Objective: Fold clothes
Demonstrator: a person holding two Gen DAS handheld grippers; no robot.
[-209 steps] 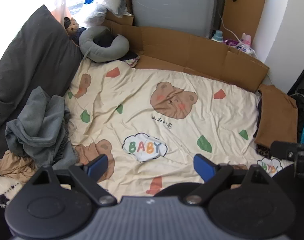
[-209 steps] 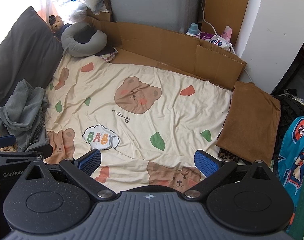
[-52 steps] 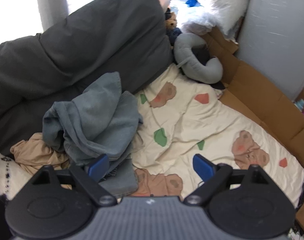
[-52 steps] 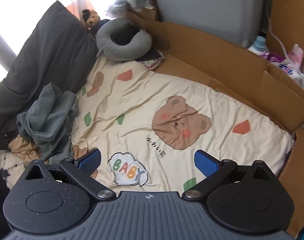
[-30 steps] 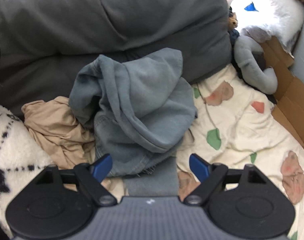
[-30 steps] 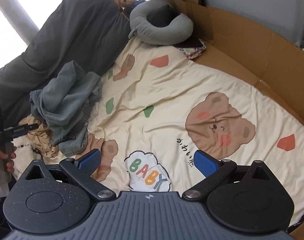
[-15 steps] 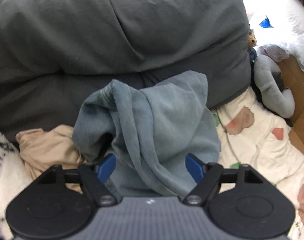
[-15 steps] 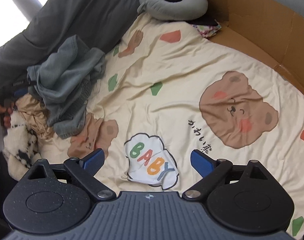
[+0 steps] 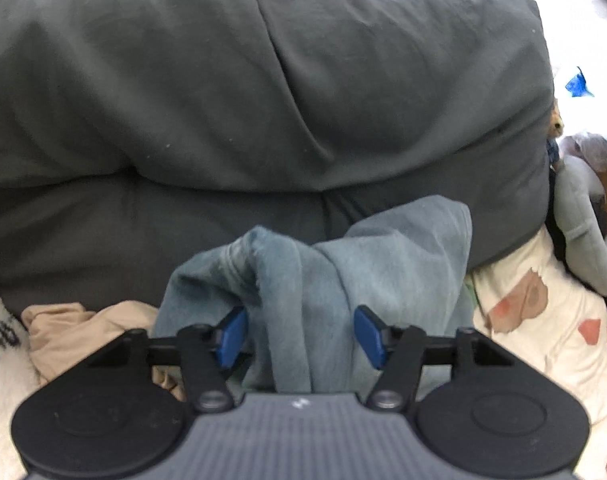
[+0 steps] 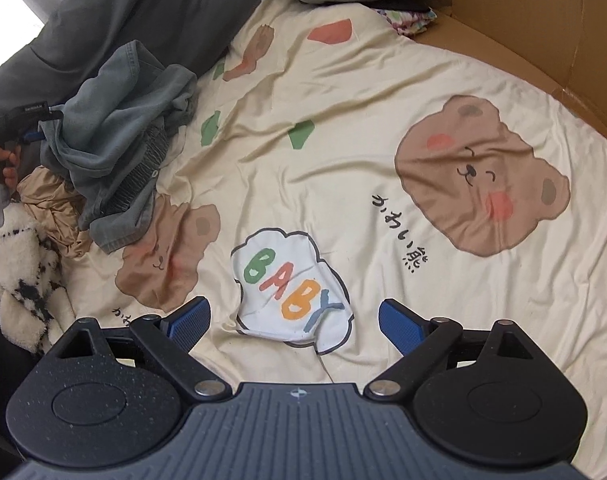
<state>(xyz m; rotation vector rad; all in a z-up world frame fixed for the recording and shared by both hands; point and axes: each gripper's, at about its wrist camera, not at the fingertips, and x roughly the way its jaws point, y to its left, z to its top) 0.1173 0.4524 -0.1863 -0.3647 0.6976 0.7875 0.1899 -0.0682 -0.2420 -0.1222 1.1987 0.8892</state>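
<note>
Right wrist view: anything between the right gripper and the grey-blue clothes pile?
Only bare cartoon bedsheet. The open right gripper hovers over its BABY print; the grey-blue clothes pile sits far left.

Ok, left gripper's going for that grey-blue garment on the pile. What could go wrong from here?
1. The left gripper has just been closing around a bunched fold of the grey-blue garment; it may catch several layers and lift a wad.
2. The garment lies on the tan cloth, which could drag along.
3. The right gripper hangs open over the bedsheet, away from the pile, so no support yet.
</note>
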